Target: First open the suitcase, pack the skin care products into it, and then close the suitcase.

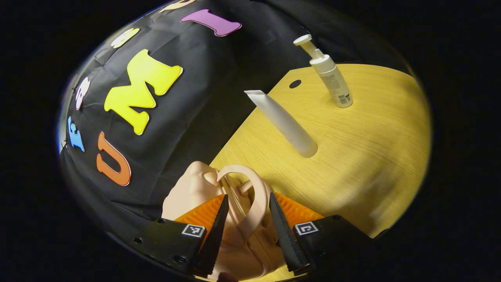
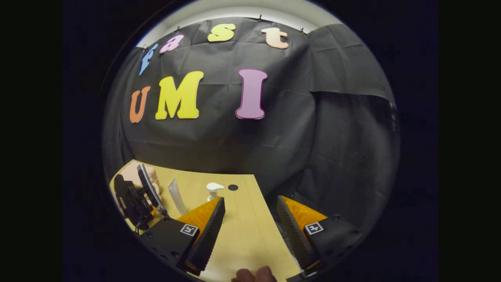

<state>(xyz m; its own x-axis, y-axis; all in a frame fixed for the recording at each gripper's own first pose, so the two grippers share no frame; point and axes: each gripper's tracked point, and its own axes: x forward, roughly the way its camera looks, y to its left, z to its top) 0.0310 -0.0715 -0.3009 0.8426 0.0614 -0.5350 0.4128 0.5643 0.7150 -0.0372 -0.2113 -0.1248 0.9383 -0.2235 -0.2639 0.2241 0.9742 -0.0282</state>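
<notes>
Left gripper view: the left gripper (image 1: 245, 223) is sitting low over a pale pink suitcase (image 1: 195, 188) at the near edge of a wooden table (image 1: 372, 156). Its two fingers are standing apart, one on each side of the suitcase handle (image 1: 256, 196), an arched loop rising between them. Whether either finger is touching the handle is hard to tell from this angle; neither appears to be pressing on it. The suitcase is looking closed, its seam running under the handle, so nothing inside it is showing.

Farther back on the table, a white tube (image 1: 283, 123) is standing on its cap, and a white pump bottle (image 1: 328, 72) is standing upright beyond it, well apart from the suitcase. A dark round hole (image 1: 295, 84) is showing in the tabletop near the bottle.

Right gripper view: the right gripper (image 2: 250, 231) is hanging over the table's right edge with its fingers spread wide and nothing between them. Off to the left, the left gripper (image 2: 135, 199) is sitting at the suitcase (image 2: 150, 178), with the tube (image 2: 177, 196) and the pump bottle (image 2: 214, 190) just beside. A bit of a hand (image 2: 254, 275) is peeking in at the bottom.
</notes>
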